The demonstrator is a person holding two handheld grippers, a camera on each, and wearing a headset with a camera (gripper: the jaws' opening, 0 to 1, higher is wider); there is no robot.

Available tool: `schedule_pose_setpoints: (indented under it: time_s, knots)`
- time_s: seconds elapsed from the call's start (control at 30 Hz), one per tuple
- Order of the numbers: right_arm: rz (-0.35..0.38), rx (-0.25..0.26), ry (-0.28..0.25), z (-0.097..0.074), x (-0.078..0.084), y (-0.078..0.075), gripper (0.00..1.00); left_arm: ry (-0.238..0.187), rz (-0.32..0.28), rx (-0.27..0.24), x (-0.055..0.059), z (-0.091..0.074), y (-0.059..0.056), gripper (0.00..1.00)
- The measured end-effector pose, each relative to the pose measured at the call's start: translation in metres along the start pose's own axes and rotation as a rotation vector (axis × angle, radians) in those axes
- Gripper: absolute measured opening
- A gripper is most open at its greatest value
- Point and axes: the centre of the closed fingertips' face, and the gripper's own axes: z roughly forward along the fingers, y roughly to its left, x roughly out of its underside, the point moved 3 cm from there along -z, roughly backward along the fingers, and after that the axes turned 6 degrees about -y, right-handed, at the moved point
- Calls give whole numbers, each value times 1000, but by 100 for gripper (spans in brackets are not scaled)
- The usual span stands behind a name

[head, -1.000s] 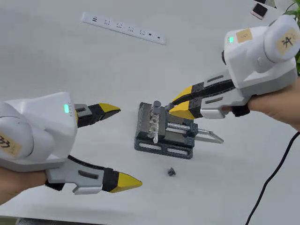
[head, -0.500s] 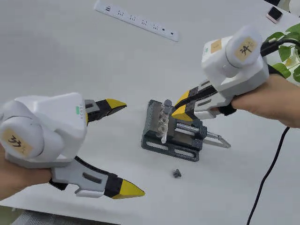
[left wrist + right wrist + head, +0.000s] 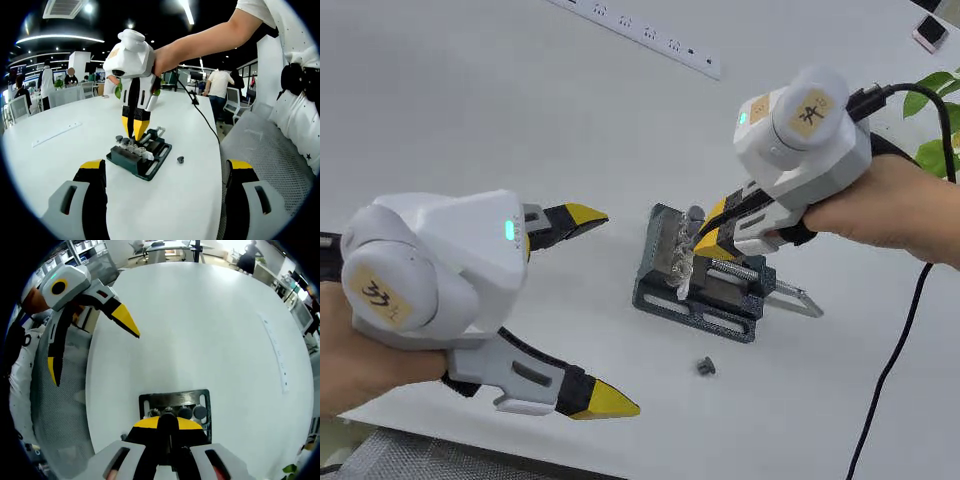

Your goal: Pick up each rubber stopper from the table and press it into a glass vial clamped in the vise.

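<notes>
One vise [image 3: 705, 300] stands on the desk [image 3: 470, 120], with a row of vials [image 3: 675, 258] clamped in it. We see the right tool [image 3: 703, 235] directly above that row. Its jaws are pressed together on a dark stopper [image 3: 167, 420], and its tips are close over the vials. At the vise's far end, seated stoppers [image 3: 200, 412] cap two vials. A loose stopper [image 3: 705, 366] lies on the desk just off the vise's near side, apart from it. The left tool [image 3: 618, 312] hovers well to the left of the vise, jaws spread wide with nothing between them. A power strip [image 3: 650, 30] lies far beyond the vise.
</notes>
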Motion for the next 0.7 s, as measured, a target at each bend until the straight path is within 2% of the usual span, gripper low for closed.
schedule_pose_setpoints:
  time_s: [0.37, 0.7]
  knots:
    - [-13, -12, 38, 4, 2, 0, 5, -5, -4, 3, 3, -1, 0, 99]
    - [-13, -18, 50, 5, 1, -1, 5, -10, -9, 10, 4, 0, -3, 99]
